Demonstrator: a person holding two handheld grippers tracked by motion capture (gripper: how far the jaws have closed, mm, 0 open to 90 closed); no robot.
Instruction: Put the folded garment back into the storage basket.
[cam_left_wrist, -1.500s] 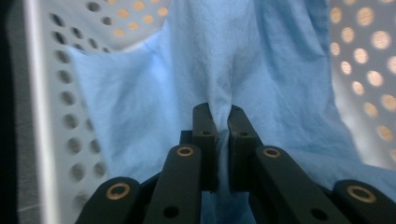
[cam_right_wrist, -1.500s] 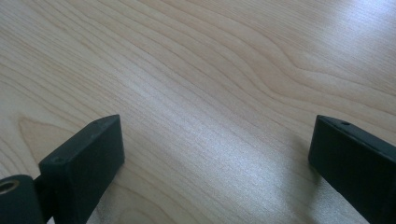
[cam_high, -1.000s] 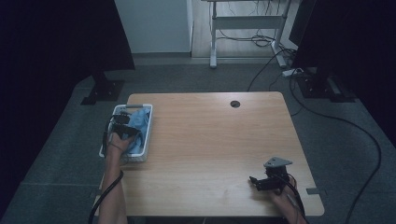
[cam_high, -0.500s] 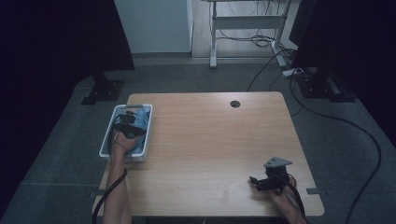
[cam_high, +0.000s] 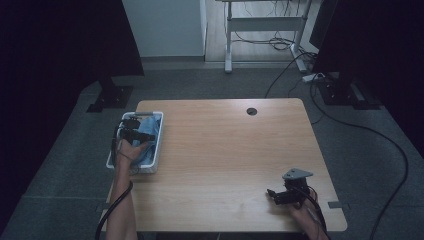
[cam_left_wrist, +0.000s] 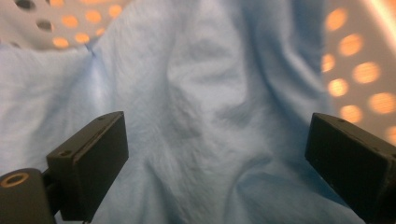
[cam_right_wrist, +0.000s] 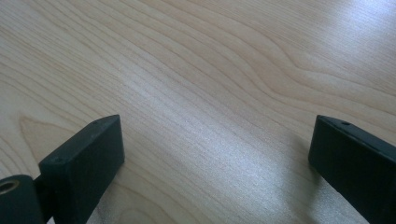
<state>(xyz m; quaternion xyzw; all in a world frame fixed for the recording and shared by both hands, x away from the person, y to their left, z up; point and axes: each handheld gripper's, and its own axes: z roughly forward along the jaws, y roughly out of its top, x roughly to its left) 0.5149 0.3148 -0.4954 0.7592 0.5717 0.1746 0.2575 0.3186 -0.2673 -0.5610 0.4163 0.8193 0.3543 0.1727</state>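
At the table's nine o'clock, the left gripper (cam_left_wrist: 215, 158) hangs wide open over crumpled light-blue cloth (cam_left_wrist: 196, 107) in the white perforated plastic basket (cam_high: 158, 150), nothing grasped yet. The right gripper (cam_right_wrist: 215, 168), equally wide and empty, rests at five o'clock.

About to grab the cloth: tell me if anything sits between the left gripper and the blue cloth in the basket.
Nothing visible does. The left gripper hangs over the white basket, jaws open, with the blue cloth directly between and beyond them.

table (cam_high: 220, 150): light wood | on it: white perforated basket (cam_high: 157, 145) (left edge)
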